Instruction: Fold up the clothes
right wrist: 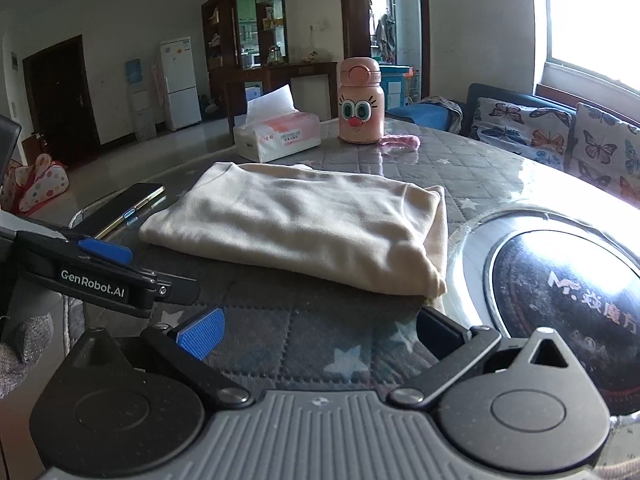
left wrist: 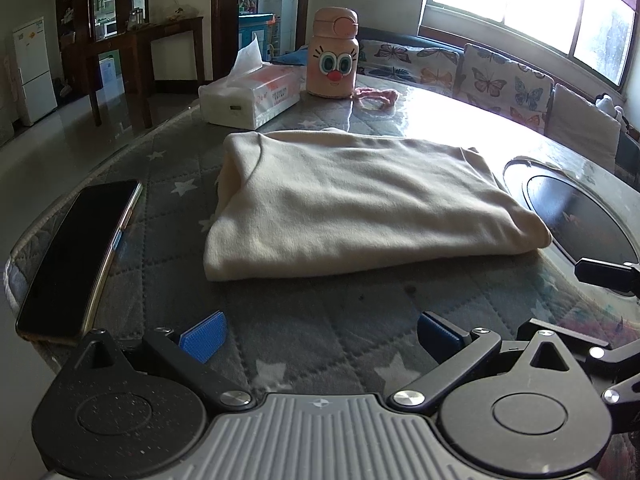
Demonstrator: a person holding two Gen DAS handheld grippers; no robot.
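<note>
A cream garment (left wrist: 352, 204) lies folded into a flat rectangle on the quilted grey star-pattern table cover (left wrist: 320, 328). It also shows in the right wrist view (right wrist: 304, 224). My left gripper (left wrist: 320, 338) is open and empty, just short of the garment's near edge. My right gripper (right wrist: 320, 334) is open and empty, near the garment's near right corner. The left gripper's blue-padded fingers (right wrist: 106, 250) show at the left of the right wrist view.
A black phone (left wrist: 76, 260) lies left of the garment. A tissue pack (left wrist: 252, 96), a pink cartoon bottle (left wrist: 334, 56) and a pink cord (left wrist: 378, 96) sit behind it. A round black cooktop (right wrist: 560, 292) is set in the table at right. A butterfly-print sofa (left wrist: 500, 80) stands beyond.
</note>
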